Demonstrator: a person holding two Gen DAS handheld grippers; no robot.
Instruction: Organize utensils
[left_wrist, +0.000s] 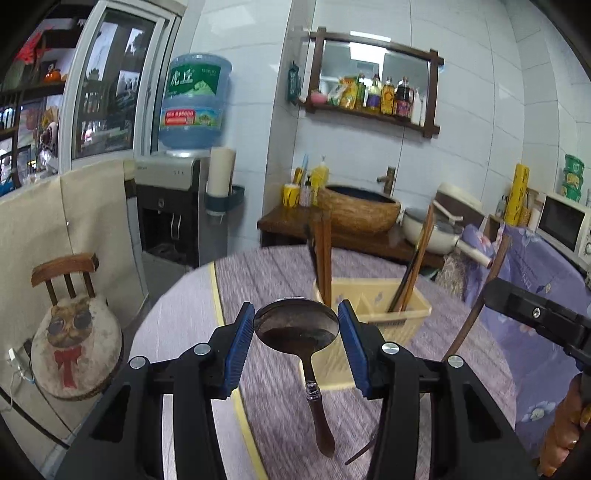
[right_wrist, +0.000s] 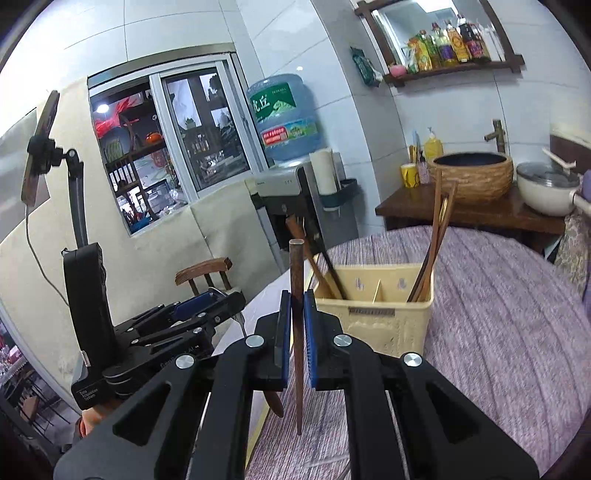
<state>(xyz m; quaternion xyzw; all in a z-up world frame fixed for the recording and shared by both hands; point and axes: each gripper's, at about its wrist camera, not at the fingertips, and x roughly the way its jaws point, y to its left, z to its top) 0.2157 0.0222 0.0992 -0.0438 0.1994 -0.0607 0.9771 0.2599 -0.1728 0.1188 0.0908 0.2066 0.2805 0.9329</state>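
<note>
My left gripper (left_wrist: 295, 314) is shut on a metal spoon (left_wrist: 295, 326). Its blue pads press the two sides of the bowl and the brown handle hangs down toward me. My right gripper (right_wrist: 294, 317) is shut on a single brown chopstick (right_wrist: 296, 280) that stands nearly upright above the table. A yellow utensil basket (left_wrist: 402, 317) (right_wrist: 373, 314) stands just beyond both grippers, with several chopsticks leaning in its left and right compartments. In the left wrist view the right gripper (left_wrist: 491, 295) holds the chopstick (left_wrist: 476, 314) at the right. In the right wrist view the left gripper (right_wrist: 218, 301) shows at the left.
The round table (left_wrist: 258, 280) (right_wrist: 498, 314) has a purple striped cloth. Beyond it are a wooden counter with a basin (left_wrist: 358, 210) and a white pot (left_wrist: 432, 232). A water dispenser (left_wrist: 173, 210), a chair (left_wrist: 70, 314) and a phone on a stand (right_wrist: 40, 147) are at the left.
</note>
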